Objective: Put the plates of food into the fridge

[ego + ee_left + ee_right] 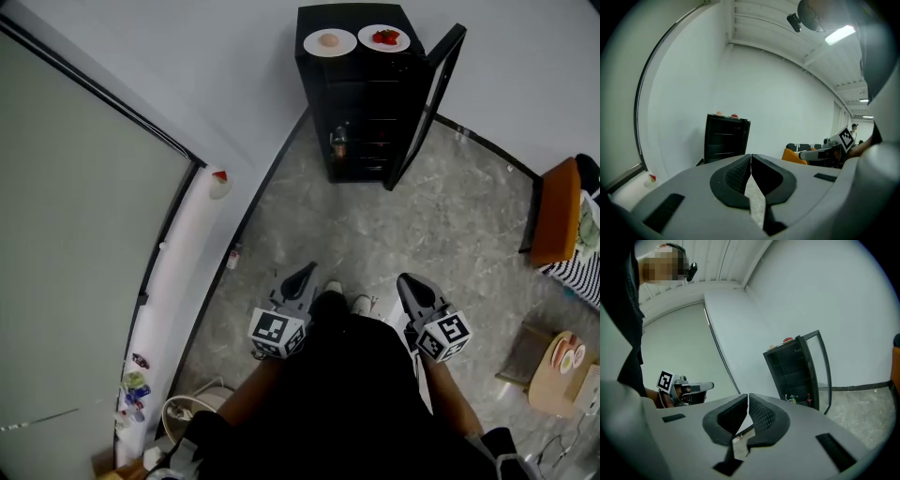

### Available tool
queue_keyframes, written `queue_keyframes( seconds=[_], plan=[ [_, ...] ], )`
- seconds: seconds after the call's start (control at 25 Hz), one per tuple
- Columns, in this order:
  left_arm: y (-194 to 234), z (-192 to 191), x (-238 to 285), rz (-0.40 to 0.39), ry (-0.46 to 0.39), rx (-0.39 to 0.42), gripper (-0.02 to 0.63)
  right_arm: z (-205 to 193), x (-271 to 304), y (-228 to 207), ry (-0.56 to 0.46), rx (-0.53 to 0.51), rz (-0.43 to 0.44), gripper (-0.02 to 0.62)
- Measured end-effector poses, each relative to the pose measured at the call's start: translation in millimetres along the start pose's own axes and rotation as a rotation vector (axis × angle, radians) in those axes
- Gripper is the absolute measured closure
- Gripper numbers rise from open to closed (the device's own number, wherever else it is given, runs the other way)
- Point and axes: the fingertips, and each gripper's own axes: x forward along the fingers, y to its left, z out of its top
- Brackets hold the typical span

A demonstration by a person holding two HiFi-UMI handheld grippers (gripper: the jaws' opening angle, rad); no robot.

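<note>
1. Plates of food [329, 41] sat side by side on top of the fridge [361, 112], well ahead of both tools. The plate with pale food was on the left tool's side and the red-food plate [383, 37] on the right tool's side.
2. The fridge door [427, 108] stood swung open on the right tool's side. A bottle [338, 141] showed low inside the black shelves.
3. The left tool [302, 276] was held out in front of the person's waist, well apart from the fridge, its tip aimed forward over the floor [412, 234]. The bare left forearm [246, 394] ran back from it to the dark-clothed body.
4. In the left gripper view, the left tool [751, 157] had its jaws together with nothing between them. The fridge [725, 138] stood straight ahead beyond the tip.
5. The right tool [410, 281] was held level with the left one and near it, also pointing forward, with the right forearm [448, 398] bent back behind it.
6. In the right gripper view, the right tool [748, 397] had its jaws closed and empty. The fridge [794, 369] lay ahead and slightly to its outer side.
7. White shoes [360, 304] showed between the two tools, just below their tips.
8. An orange chair [555, 211] stood well off to the right tool's outer side.
</note>
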Motion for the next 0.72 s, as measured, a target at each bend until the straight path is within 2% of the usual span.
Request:
queue_keyframes(
  seconds=[0.28, 0.72],
  plan=[
    [-9, -3, 6, 0.013, -0.005, 0.000, 0.583, -7, -6, -13, 0.016, 0.024, -0.009, 0.568],
    [-9, 17, 40, -0.021, -0.029, 0.049, 0.583, 11, 13, -28, -0.010, 0.002, 0.010, 0.568]
  ],
)
